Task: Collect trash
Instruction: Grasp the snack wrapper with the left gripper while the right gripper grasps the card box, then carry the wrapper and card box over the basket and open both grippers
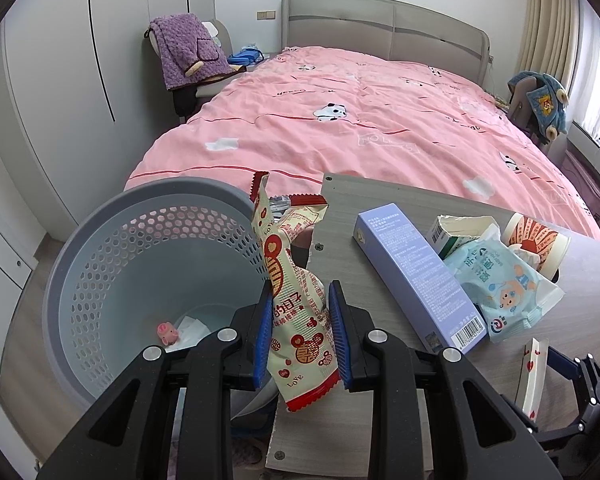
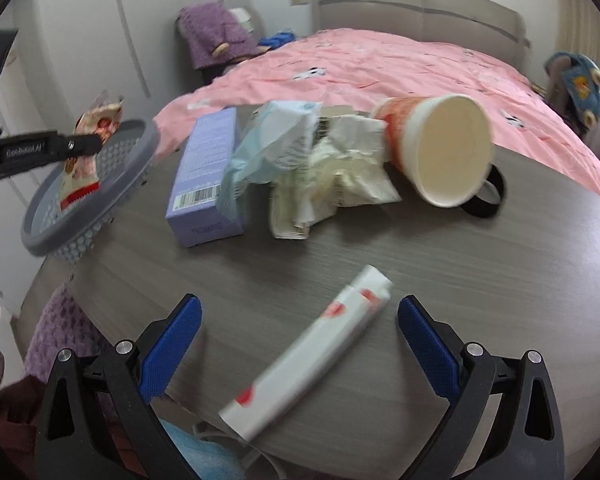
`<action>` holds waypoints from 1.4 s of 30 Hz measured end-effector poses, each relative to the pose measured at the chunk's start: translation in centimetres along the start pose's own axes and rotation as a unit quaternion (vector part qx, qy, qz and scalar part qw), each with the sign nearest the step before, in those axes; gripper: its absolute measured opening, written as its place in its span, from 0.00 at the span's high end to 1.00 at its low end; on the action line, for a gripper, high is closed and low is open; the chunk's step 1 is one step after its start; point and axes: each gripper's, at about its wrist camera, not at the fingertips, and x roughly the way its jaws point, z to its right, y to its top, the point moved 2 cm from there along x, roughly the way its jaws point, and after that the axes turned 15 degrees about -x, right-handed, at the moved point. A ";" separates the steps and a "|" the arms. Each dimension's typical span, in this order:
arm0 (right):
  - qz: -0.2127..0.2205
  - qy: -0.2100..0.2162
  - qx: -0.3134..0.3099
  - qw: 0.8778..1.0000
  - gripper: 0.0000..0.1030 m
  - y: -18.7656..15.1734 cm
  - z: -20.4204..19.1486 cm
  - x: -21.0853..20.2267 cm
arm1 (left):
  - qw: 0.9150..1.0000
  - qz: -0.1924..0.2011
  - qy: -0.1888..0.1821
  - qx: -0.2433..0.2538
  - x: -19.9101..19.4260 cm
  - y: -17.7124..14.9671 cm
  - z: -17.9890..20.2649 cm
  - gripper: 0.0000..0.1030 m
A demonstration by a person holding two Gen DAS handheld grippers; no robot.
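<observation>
A bedroom: a bed (image 1: 380, 120) under a pink cover fills the background, with a grey wood-grain table (image 2: 340, 248) in front of it and a grey perforated bin (image 1: 140, 264) just beside the table's left edge. The right-wrist view is blurred, so print on the trash cannot be read there, and the bin is partly hidden behind the left tool. The left tongs (image 1: 300, 336) are clamped on one cream-and-red snack wrapper (image 1: 296, 304), held upright over the gap between bin and table; its top is torn open and its lower end hangs below the pads. At the bottom of the bin lie one small pink figure (image 1: 167, 333) and a white scrap, half hidden by the tool. The right tongs (image 2: 300, 344) stand wide apart over the table, holding nothing; one white sleeve with red marks (image 2: 308, 360) lies flat between the fingers without touching them. Farther back on the table sit one lilac box (image 2: 208, 176), one pale blue pack (image 1: 500, 284), one crumpled carton (image 2: 332, 168) and one paper cup (image 2: 440, 148) on its side, all close together. A black ring behind the cup is mostly hidden.
</observation>
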 end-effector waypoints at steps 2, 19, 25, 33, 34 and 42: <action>-0.006 -0.012 0.021 1.000 0.06 -0.7 0.4 -0.3 | 1.000 -0.001 -0.001 0.001 0.0 -0.1 0.1 0.75; 0.000 -0.025 0.054 0.998 0.85 -1.3 -0.3 -1.7 | 1.000 -0.003 -0.015 0.009 -0.6 -0.3 -0.2 0.75; 0.020 -0.028 0.063 0.997 0.85 0.0 -1.3 -3.5 | 1.000 0.000 -0.017 0.011 -0.8 -0.4 -1.2 0.75; 0.069 -0.007 0.052 0.996 0.85 3.5 -3.5 -6.7 | 1.000 0.005 -0.012 0.005 -0.8 -0.6 -3.5 0.75; 0.076 0.000 0.049 0.996 0.85 4.1 -3.9 -6.8 | 1.000 0.005 -0.010 0.003 -0.7 -0.6 -3.8 0.75; 0.103 0.060 0.014 0.993 0.85 9.5 -7.8 -4.6 | 1.000 0.015 0.004 -0.010 -0.9 0.8 -6.9 0.75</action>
